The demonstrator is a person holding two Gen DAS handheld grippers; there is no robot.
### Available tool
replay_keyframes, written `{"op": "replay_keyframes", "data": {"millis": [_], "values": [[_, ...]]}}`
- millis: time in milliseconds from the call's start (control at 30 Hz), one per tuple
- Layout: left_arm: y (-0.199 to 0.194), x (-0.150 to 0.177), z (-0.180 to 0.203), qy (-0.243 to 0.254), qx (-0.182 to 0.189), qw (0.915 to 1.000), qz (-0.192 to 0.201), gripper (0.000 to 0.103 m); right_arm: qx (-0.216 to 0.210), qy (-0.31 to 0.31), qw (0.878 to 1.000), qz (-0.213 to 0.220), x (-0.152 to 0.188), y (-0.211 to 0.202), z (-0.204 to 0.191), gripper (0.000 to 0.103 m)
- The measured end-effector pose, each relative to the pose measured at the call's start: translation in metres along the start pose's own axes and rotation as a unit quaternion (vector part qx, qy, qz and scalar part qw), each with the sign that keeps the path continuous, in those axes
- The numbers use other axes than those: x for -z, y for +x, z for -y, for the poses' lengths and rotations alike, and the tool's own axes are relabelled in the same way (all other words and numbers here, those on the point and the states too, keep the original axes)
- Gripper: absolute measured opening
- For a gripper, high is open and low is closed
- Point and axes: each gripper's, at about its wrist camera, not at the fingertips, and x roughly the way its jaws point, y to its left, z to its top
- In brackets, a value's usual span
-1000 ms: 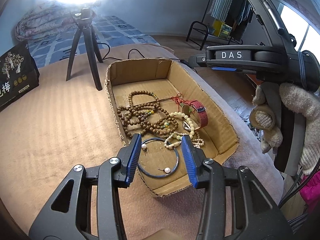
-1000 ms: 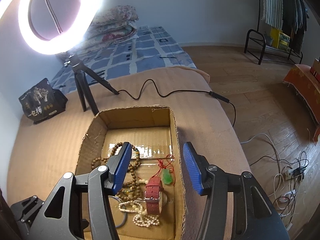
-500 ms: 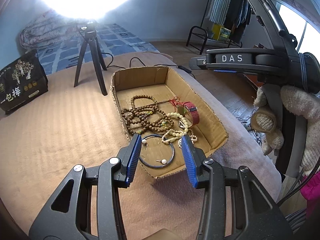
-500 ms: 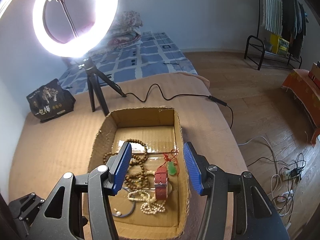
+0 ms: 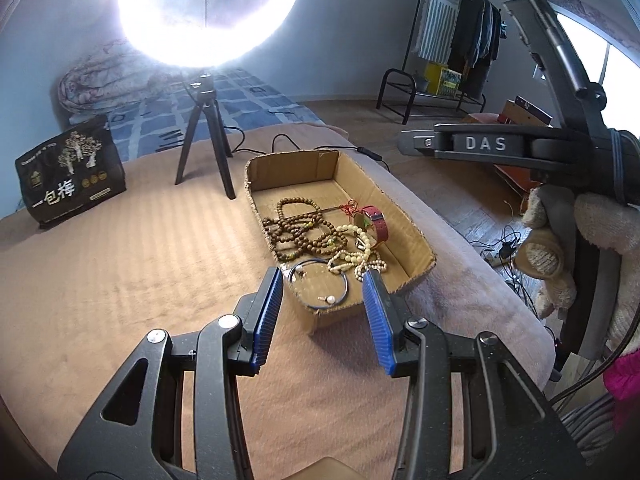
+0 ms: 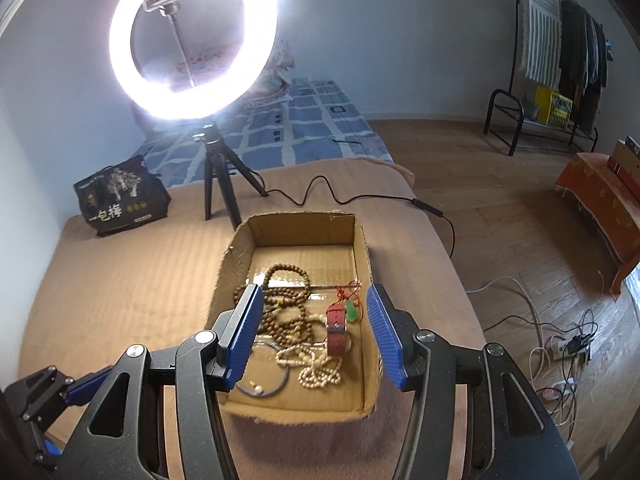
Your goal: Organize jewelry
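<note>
An open cardboard box [image 5: 404,216] [image 6: 296,228] lies on a tan blanket. Inside it are tangled brown bead strings [image 5: 298,228] [image 6: 286,296], a cream bead strand [image 5: 356,258] [image 6: 316,372], a red watch strap [image 5: 378,222] [image 6: 336,330], a green pendant on red cord [image 6: 351,310] and a blue bangle with pearls [image 5: 320,284] [image 6: 266,380]. My left gripper [image 5: 324,286] hovers open above the box's near end, nothing between its blue pads. My right gripper [image 6: 314,308] hangs open over the box, holding nothing; its body [image 5: 500,146] shows at right in the left wrist view.
A lit ring light on a black tripod [image 5: 204,136] [image 6: 218,176] stands behind the box, its cable [image 6: 360,198] trailing off the bed. A black printed bag [image 5: 70,172] [image 6: 120,196] sits at the left. Wooden floor with cables [image 6: 560,344] lies beyond the right edge.
Both grippers have pulled back and risen from the box, so it looks smaller and farther. Both stay open and empty; the jewelry lies unmoved.
</note>
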Motion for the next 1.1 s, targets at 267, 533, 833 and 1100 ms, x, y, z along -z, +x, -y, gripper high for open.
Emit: {"op": "replay_keyframes", "data": {"millis": [267, 533, 833, 1100], "values": [[-0.040, 0.017, 0.002, 0.013, -0.013, 0.9996, 0.019, 0.043, 0.000, -0.011, 1.000, 0.028, 0.015, -0.038, -0.013, 0.065], [-0.073, 0.022, 0.005, 0.021, -0.023, 0.9983, 0.048, 0.076, 0.020, -0.024, 0.998, 0.061, 0.032, -0.065, -0.028, 0.077], [-0.084, 0.029, 0.010, 0.051, -0.064, 0.9953, 0.053, 0.093, 0.027, -0.017, 0.997, 0.073, 0.039, -0.071, -0.029, 0.078], [-0.080, 0.030, 0.002, 0.038, -0.099, 0.9936, 0.038, 0.099, 0.030, -0.022, 0.996, 0.078, 0.041, -0.070, -0.033, 0.080]]}}
